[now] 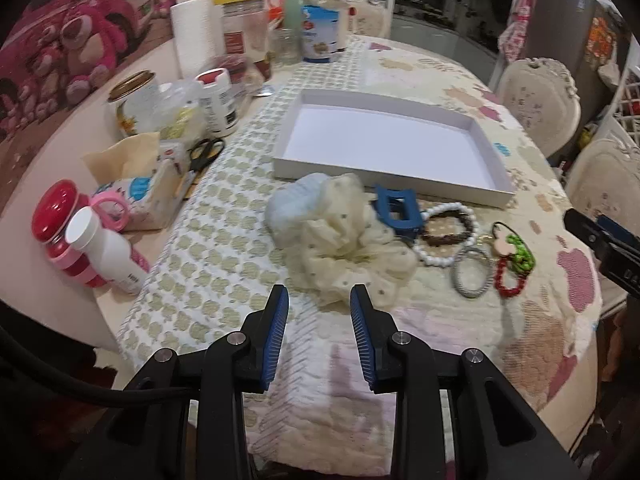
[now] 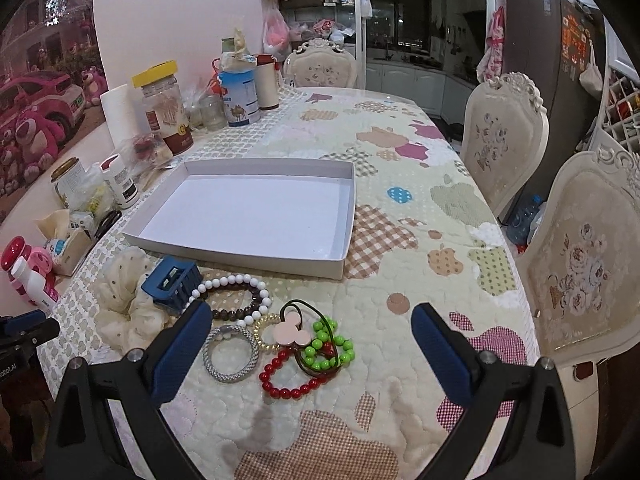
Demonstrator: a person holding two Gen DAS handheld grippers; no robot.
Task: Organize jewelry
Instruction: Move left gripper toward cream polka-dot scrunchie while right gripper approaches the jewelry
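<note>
Both grippers hover above the quilt, nearer than the tray [image 2: 256,256]: the left gripper [image 1: 319,300] with jaws parted on nothing, the right gripper [image 2: 311,322] gaping wide. Just before the tray lie a cream scrunchie [image 1: 344,248], blue clip [image 2: 172,282], white beads [image 2: 236,280], grey band [image 2: 230,354], red beads [image 2: 288,388] and green beads [image 2: 332,350]. The white tray holds nothing.

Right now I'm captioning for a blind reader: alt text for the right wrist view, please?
Open right gripper hovers over bead bracelets and hair ties on a quilted table, before an empty white tray.
</note>
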